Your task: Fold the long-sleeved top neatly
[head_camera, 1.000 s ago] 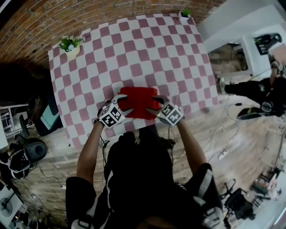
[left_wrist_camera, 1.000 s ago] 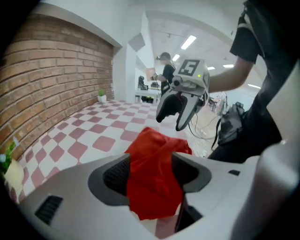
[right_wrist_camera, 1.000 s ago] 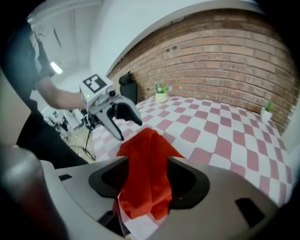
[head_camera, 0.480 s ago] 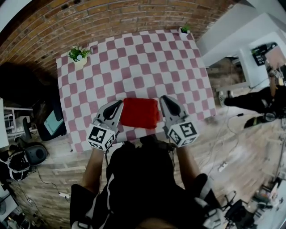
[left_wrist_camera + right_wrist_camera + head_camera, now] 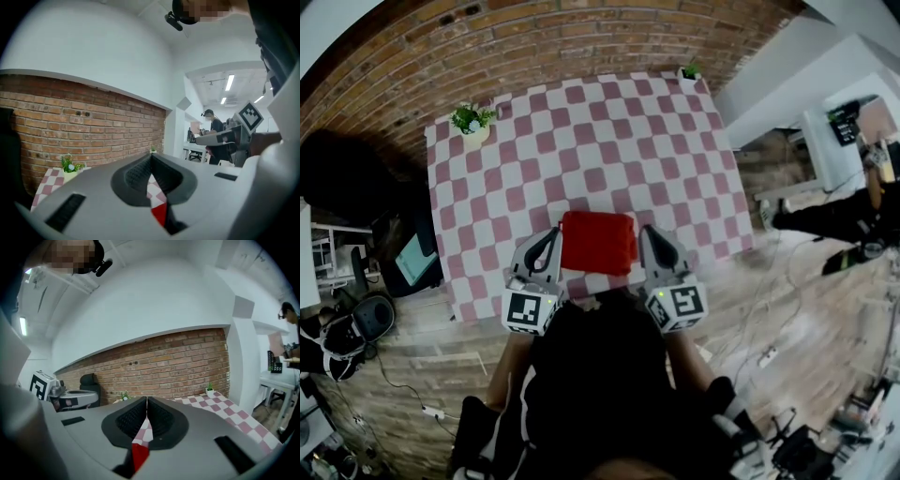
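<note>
The red long-sleeved top (image 5: 598,242) lies folded into a compact rectangle near the front edge of the checkered table (image 5: 609,141). My left gripper (image 5: 549,240) hovers at the top's left side and my right gripper (image 5: 651,236) at its right side, both raised above the table and pointing roughly level. In the left gripper view the gripper (image 5: 151,159) is shut with nothing in it, its jaws having just been closing. The right gripper (image 5: 146,402) has likewise just closed, empty. A sliver of the red top (image 5: 160,214) (image 5: 139,453) shows below each pair of jaws.
A potted plant (image 5: 472,120) stands at the table's back left corner and a smaller one (image 5: 689,71) at the back right. A brick wall (image 5: 534,42) runs behind the table. A person (image 5: 862,211) is off to the right; cables lie on the wooden floor.
Both grippers let go of the red top, rose off the table and drew back toward the person, tilting up toward level. Their jaws went from open to shut. The top stayed folded.
</note>
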`<state>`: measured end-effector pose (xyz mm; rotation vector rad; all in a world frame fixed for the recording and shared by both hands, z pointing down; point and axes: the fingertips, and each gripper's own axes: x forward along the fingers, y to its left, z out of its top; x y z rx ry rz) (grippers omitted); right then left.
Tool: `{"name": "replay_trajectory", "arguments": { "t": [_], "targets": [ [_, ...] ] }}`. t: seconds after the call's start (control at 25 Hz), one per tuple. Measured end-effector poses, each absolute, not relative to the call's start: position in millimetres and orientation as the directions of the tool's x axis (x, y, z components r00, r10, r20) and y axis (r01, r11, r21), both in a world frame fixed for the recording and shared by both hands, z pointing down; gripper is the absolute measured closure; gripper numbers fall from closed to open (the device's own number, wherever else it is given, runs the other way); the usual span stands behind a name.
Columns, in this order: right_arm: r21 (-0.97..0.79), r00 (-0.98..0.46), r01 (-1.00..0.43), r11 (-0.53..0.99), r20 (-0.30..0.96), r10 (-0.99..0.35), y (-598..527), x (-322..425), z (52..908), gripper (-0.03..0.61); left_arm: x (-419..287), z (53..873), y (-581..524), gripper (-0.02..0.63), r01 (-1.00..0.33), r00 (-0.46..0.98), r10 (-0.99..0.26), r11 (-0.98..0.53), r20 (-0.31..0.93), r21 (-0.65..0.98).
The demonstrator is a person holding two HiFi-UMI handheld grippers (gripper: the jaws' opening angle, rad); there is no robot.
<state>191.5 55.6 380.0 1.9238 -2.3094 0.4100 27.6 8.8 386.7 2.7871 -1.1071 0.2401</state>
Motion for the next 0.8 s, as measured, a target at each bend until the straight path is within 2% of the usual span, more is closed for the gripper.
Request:
{"name": "replay_trajectory", "arguments": {
  "t": [0.8],
  "targets": [
    [-0.107,-0.167,-0.984,0.144,0.252,-0.953,54.9,193.5,382.3,0.571,29.2,381.8,2.9,0.607,-0.681,0.726,-0.664,-0.73,0.181,0.053]
  ]
}}
